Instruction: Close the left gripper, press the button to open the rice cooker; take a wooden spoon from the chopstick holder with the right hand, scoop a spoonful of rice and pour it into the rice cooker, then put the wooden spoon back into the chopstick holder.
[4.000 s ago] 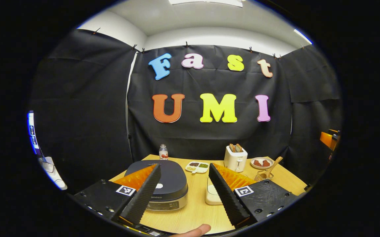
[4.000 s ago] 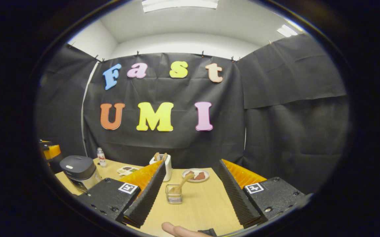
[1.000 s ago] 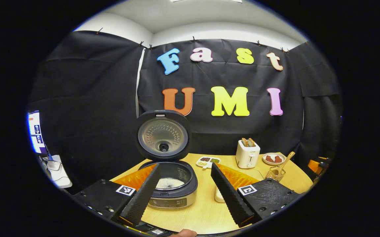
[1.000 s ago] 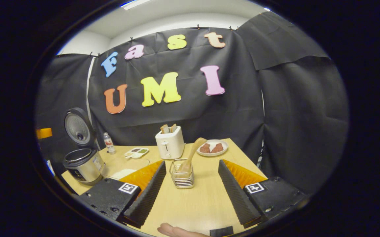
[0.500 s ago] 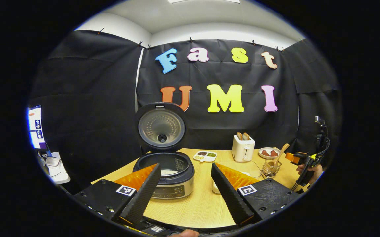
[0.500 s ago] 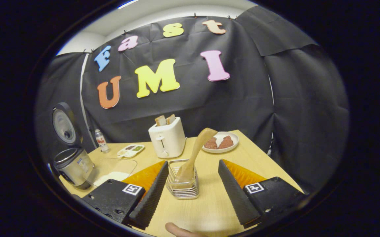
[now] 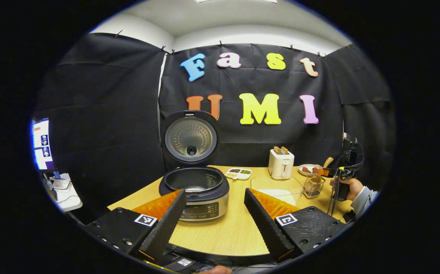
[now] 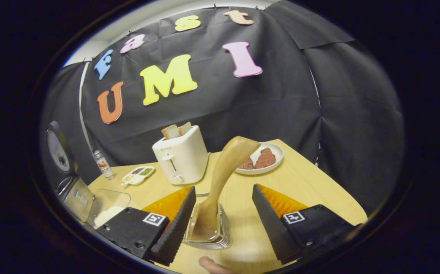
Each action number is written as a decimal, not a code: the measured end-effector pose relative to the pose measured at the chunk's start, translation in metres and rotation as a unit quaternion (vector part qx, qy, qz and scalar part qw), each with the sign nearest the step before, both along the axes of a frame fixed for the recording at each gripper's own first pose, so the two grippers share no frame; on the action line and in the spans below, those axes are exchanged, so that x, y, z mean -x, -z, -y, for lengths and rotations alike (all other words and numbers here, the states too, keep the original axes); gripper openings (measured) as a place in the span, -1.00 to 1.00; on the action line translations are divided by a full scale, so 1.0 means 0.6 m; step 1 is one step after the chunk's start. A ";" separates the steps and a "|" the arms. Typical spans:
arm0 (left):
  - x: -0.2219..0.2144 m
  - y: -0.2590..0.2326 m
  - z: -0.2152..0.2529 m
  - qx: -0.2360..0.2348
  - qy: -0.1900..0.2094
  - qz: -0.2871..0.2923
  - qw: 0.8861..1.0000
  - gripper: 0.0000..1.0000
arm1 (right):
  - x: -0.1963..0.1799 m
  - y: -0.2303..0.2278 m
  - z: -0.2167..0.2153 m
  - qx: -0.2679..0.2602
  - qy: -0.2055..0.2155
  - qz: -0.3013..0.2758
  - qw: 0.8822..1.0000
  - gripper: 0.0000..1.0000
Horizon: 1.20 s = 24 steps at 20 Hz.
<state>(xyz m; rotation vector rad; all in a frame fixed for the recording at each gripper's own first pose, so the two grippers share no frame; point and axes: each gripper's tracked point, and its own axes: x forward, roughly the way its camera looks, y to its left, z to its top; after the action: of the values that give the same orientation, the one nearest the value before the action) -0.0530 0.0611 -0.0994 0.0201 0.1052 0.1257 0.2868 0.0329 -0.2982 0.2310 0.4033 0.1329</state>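
Table [image 7: 239, 232]: layout unchanged vs. 4 s ago, all items in place. Rice cooker [image 7: 196, 190]: was lidded 4 s ago; lid [image 7: 190, 137] now stands upright at the back, inner pot exposed w/ some white contents low inside. Button step judged complete. Left claw [image 7: 214, 217]: has pulled back from the cooker over the last sec, now short of it near the table's front edge, jaws spread wide, nothing held; cooker front shows between its fingers. Clear rice container [image 7: 277, 188]: sits between cooker and chopstick holder, untouched as far as visible. Right claw [image 8: 223, 224]: has advanced steadily on the chopstick holder [image 8: 210, 234], which sat well ahead of it 1 s ago; jaws now wide apart and straddling holder and spoon, no contact seen. Wooden spoon [image 8: 221, 179]: in the holder, handle leaning up and to the right, passing between the two fingers. Assessment: spoon pickup is the step in hand; claw needs to close on the handle above the holder rim. Risk: snagging the wire holder and dragging it along.
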 end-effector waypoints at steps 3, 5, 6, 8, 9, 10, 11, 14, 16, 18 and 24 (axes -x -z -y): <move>0.001 -0.004 -0.006 -0.003 -0.006 0.002 1.000 0.94 | -0.027 0.002 -0.003 -0.004 0.005 -0.004 1.000 0.53; 0.006 -0.007 -0.001 -0.003 -0.004 0.003 1.000 0.95 | -0.047 -0.007 0.004 0.008 0.016 0.011 1.000 0.41; 0.008 -0.009 -0.001 -0.005 -0.004 0.005 1.000 0.95 | -0.053 -0.007 -0.002 0.004 0.009 0.010 1.000 0.47; 0.013 -0.009 -0.001 -0.011 -0.005 0.005 1.000 0.95 | -0.058 -0.003 -0.016 -0.002 -0.005 0.000 1.000 0.12; 0.017 -0.011 -0.001 -0.014 -0.005 0.007 1.000 0.94 | -0.058 -0.007 -0.023 -0.003 -0.013 -0.001 1.000 0.00; 0.019 -0.010 -0.003 -0.016 -0.005 0.008 1.000 0.94 | -0.057 -0.008 -0.026 0.000 -0.013 -0.003 1.000 -0.26; 0.020 -0.011 -0.003 -0.016 -0.006 0.008 1.000 0.94 | -0.053 -0.015 -0.031 -0.002 -0.018 -0.001 1.000 -0.46; 0.029 -0.011 -0.002 -0.012 -0.005 0.009 1.000 0.94 | -0.035 -0.031 -0.047 0.004 -0.031 0.001 1.000 -0.68; 0.037 -0.017 -0.001 -0.012 -0.001 0.013 1.000 0.94 | -0.028 -0.051 -0.051 0.016 -0.036 0.011 0.999 -0.73; 0.042 -0.021 -0.002 -0.011 0.002 0.018 1.000 0.94 | -0.019 -0.080 -0.050 0.021 -0.035 0.028 0.999 -0.75; 0.049 -0.016 -0.009 -0.001 0.008 0.019 1.000 0.94 | 0.022 -0.183 -0.060 0.081 -0.044 0.094 0.991 -0.75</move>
<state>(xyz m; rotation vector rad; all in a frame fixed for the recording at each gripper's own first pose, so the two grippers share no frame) -0.0825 0.0668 -0.0899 0.0204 0.0666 0.1110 0.2734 0.0690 -0.1882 0.0403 0.2356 0.2066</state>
